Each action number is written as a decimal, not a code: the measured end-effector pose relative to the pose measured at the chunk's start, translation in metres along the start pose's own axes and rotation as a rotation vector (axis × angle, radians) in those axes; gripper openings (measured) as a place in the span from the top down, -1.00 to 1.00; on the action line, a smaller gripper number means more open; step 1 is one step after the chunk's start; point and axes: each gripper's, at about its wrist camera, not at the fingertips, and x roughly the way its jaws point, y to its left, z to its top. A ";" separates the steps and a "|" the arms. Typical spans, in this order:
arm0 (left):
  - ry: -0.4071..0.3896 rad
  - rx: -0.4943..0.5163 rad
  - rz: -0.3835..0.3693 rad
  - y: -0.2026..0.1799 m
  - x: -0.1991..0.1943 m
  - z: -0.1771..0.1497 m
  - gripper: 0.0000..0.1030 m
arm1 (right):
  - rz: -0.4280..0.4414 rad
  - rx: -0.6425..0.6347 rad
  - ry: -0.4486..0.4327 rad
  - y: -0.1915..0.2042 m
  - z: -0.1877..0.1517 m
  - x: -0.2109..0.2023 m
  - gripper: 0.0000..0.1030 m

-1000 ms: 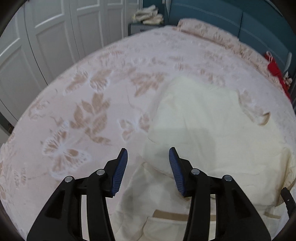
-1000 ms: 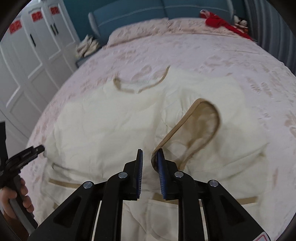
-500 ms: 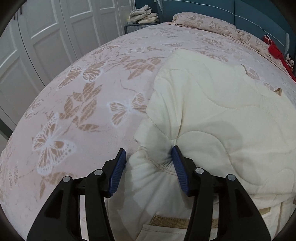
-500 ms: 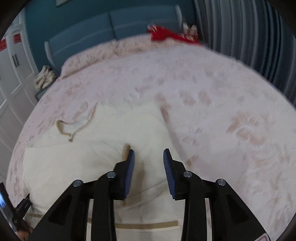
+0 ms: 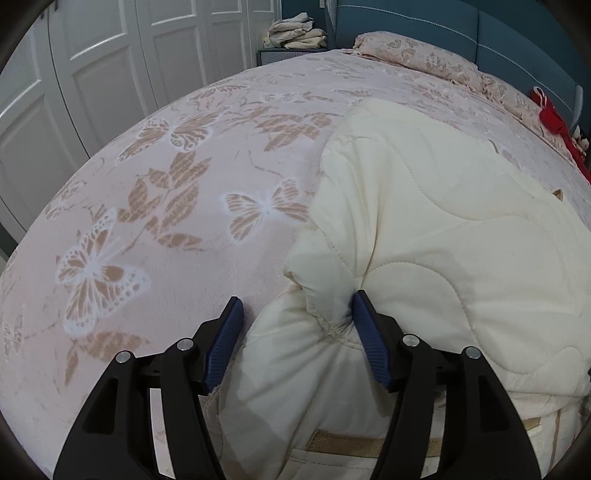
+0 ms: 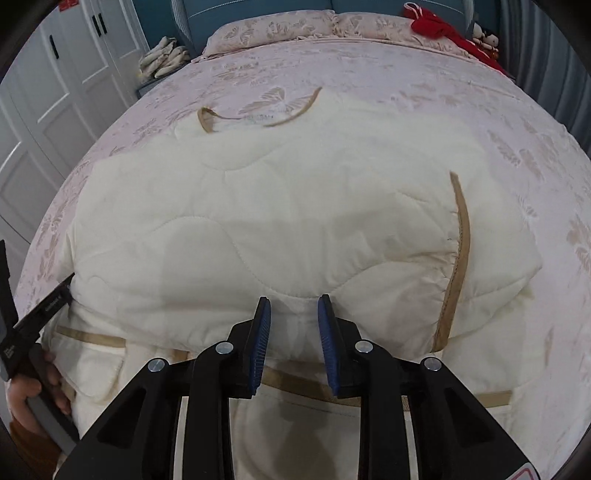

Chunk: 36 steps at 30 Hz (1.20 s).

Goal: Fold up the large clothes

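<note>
Pink and soft, the bed (image 5: 177, 258) with its butterfly blanket was the biggest thing we saw, and it filled both views. On it lay the cream quilted coat (image 6: 295, 229), spread wide across the bed, its long side running left to right in front of us. One part was already folded over, with a tan trim strip (image 6: 458, 258) running down its right side.

Our left gripper (image 5: 295, 325) sat at the coat's left edge. Its jaws were opening. A puffy fold of the coat sat between them and touched only the right pad, so the cloth looked let go.

Our right gripper (image 6: 293, 328) hung over the middle of the coat's near edge. Its jaws were closing a little, with a gap left between the pads. Cloth lay just under them, but we could not see the pads pinching it.

In the right view we also saw a hand (image 6: 33, 391) holding the left tool beside the coat.

We think the next fold goes away from us, toward the pillows (image 6: 280, 29). Both jaws were at the near edge, so both hands were about as close.
</note>
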 end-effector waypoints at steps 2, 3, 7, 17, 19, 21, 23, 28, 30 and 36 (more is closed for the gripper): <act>-0.009 0.006 0.008 -0.002 0.000 -0.001 -0.17 | 0.006 -0.004 -0.006 -0.002 -0.002 0.004 0.58; -0.014 0.010 0.013 -0.003 0.000 -0.002 -0.17 | 0.007 -0.003 -0.013 -0.004 -0.004 0.006 0.58; -0.020 0.012 0.016 -0.003 0.000 -0.003 -0.17 | -0.024 -0.036 -0.056 0.000 -0.012 0.010 0.58; -0.109 0.031 -0.064 0.001 -0.054 0.057 -0.08 | 0.050 -0.084 -0.131 0.000 0.030 -0.036 0.43; -0.103 -0.001 -0.119 -0.008 -0.052 0.091 -0.09 | 0.104 -0.074 -0.148 0.008 0.068 -0.034 0.42; -0.065 -0.009 -0.162 -0.026 -0.036 0.122 -0.09 | 0.184 -0.055 -0.128 0.021 0.105 -0.014 0.40; -0.061 0.013 -0.139 -0.048 -0.013 0.146 -0.09 | 0.207 -0.059 -0.102 0.037 0.130 0.009 0.38; 0.019 0.093 -0.079 -0.090 0.054 0.161 -0.09 | 0.238 -0.028 -0.035 0.075 0.180 0.082 0.31; 0.030 0.118 -0.047 -0.095 0.076 0.151 -0.09 | 0.236 -0.034 -0.021 0.090 0.193 0.108 0.12; -0.033 0.062 -0.072 -0.082 0.098 0.130 -0.27 | 0.239 -0.065 0.023 0.106 0.191 0.155 -0.04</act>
